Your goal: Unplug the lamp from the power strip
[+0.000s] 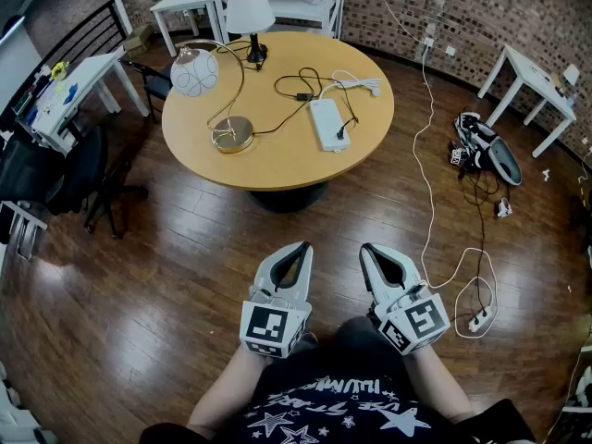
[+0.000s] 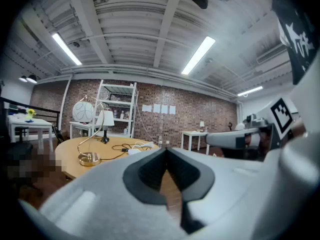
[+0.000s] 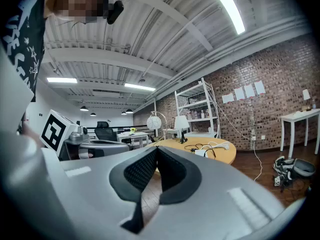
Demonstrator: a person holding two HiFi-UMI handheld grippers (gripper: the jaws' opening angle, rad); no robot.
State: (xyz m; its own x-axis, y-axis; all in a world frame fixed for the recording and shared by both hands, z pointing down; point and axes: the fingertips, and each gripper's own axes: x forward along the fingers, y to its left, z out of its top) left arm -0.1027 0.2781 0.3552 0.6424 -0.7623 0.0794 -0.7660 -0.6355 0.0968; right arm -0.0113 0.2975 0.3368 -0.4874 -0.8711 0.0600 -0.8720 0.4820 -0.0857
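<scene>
Jaws closed, empty, on left gripper [image 1: 301, 246] and right gripper [image 1: 367, 248], near body. White power strip [image 1: 328, 123] lies on far round table [image 1: 277, 160], right of globe lamp [image 1: 194, 72]. Risk: 2 lamps, crossed cords, wrong plug pulled.

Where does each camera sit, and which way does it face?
Head view: on the person's head, steeply down at the round table; forearms, left gripper, right gripper show.
Left gripper view: on that gripper, level toward the table; its shut fingers show.
Right gripper view: likewise, its own shut fingers show.
Shared: table and globe lamp.
</scene>
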